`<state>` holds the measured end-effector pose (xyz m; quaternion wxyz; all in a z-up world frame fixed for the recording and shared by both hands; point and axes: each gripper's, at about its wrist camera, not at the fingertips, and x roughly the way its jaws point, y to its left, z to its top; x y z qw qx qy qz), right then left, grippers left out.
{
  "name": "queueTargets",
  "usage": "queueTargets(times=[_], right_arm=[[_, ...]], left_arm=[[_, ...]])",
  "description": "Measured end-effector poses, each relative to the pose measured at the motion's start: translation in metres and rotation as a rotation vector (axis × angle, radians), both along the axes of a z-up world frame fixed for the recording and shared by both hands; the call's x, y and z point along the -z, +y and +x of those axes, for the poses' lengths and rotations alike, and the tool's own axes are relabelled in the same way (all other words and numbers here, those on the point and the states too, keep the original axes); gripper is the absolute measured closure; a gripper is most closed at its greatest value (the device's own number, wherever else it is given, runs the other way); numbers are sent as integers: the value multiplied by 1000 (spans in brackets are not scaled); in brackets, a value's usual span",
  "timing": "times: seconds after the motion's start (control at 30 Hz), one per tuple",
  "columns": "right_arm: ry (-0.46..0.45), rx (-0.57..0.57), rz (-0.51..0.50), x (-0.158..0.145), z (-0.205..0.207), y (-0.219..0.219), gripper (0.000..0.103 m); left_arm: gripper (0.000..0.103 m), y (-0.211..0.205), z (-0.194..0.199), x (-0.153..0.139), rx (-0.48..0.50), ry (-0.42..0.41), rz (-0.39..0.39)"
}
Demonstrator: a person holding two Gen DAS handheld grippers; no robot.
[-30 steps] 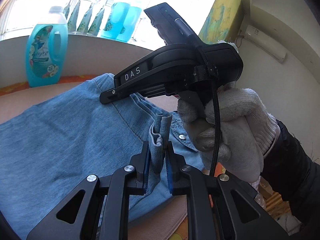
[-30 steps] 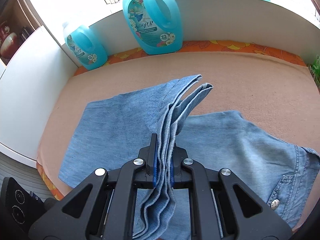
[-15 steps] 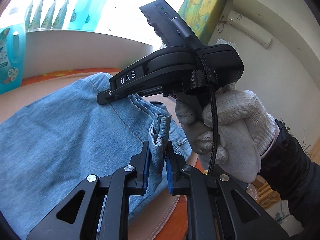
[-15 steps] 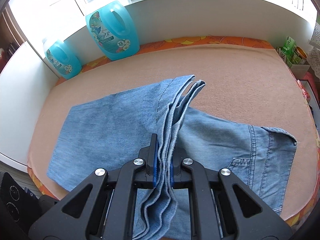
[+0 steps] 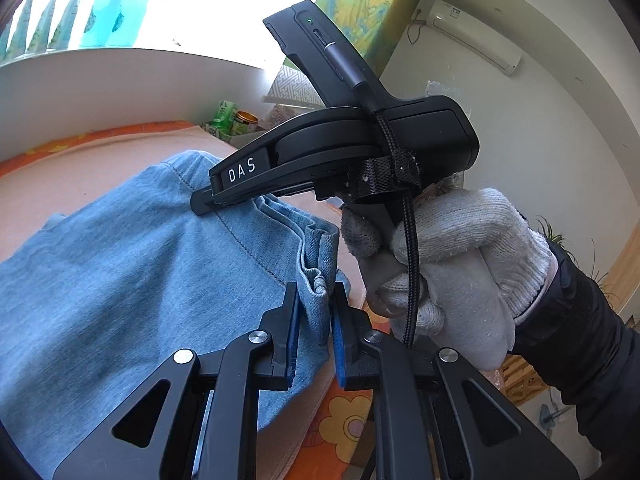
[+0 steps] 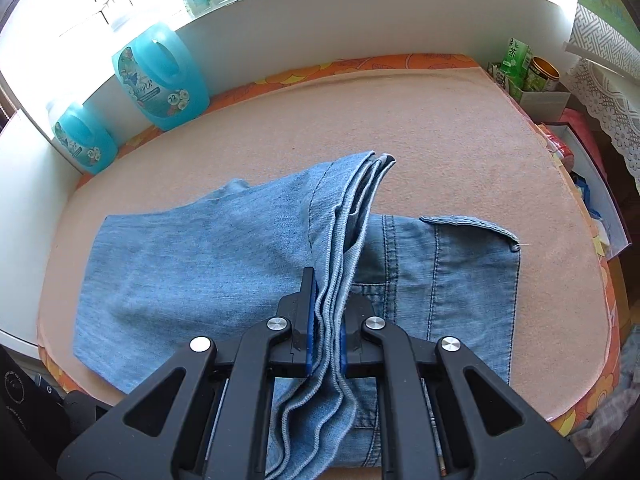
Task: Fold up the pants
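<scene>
Light blue denim pants lie on a peach-coloured padded surface, with the legs folded over towards the waistband. My right gripper is shut on the stacked leg hems, lifting them over the waist part. In the left wrist view my left gripper is shut on another bunch of the hem of the pants. Just ahead of it is the other gripper's black body, held by a hand in a white knit glove.
Two blue detergent bottles stand at the back left against the white sill. A box with a green carton and a tin sits off the right edge. An orange flowered cover rims the surface.
Both grippers have carried the leg hems to the right over the waist part. The waistband and pocket now show fully, and the bottles have slid left in both views.
</scene>
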<state>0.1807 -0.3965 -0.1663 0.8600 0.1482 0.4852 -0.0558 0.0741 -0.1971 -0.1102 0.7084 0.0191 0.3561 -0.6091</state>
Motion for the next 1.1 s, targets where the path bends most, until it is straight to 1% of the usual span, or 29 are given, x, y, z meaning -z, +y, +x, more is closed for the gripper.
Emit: queueTargets(times=[0.13,0.27,0.33,0.37,0.4,0.47,0.53,0.57,0.6,0.63,0.67,0.73,0.8,0.83,0.9,0.97,1.0,1.03,1.1], right_arm=[[18,-12,24,11,2,-12,94],[4,-47,28,21,6,-14,94],[15,-62,39,26,8,-18,94],[20,-72,56,28,9,-21,94],[21,-75,83,30,9,-24,91],[9,-74,162,34,9,-36,91],[-4,-69,239,38,8,-45,88],[-8,-65,272,40,8,-49,81],[-15,-56,293,42,8,-53,70],[-24,-45,314,44,9,-57,66],[-33,-30,339,46,11,-62,63],[-44,1,369,49,15,-69,63],[-48,14,346,50,20,-68,63],[-52,19,326,50,22,-66,67],[-65,12,271,45,23,-58,92],[-92,3,187,34,20,-50,93],[-108,0,134,28,17,-44,94],[-125,-1,89,22,14,-40,95],[-138,-5,-3,16,9,-31,95]], left_arm=[[90,-13,8,8,17,33,11],[90,-24,19,17,21,57,27],[90,-27,27,21,23,79,29],[90,-29,30,23,26,87,30],[90,-32,33,26,28,88,34],[90,-36,38,27,36,88,37],[90,-41,41,31,44,93,39],[90,-43,43,35,49,96,42],[90,-46,44,37,57,97,47],[90,-48,44,38,63,91,53],[90,-50,45,39,68,87,62],[90,-55,48,42,72,86,71],[90,-58,51,44,73,84,79],[90,-60,53,44,74,85,81],[90,-64,55,45,83,84,92],[89,-67,56,45,88,74,104],[85,-65,56,44,90,72,109],[83,-62,54,41,97,73,109],[75,-60,56,39,86,70,117]])
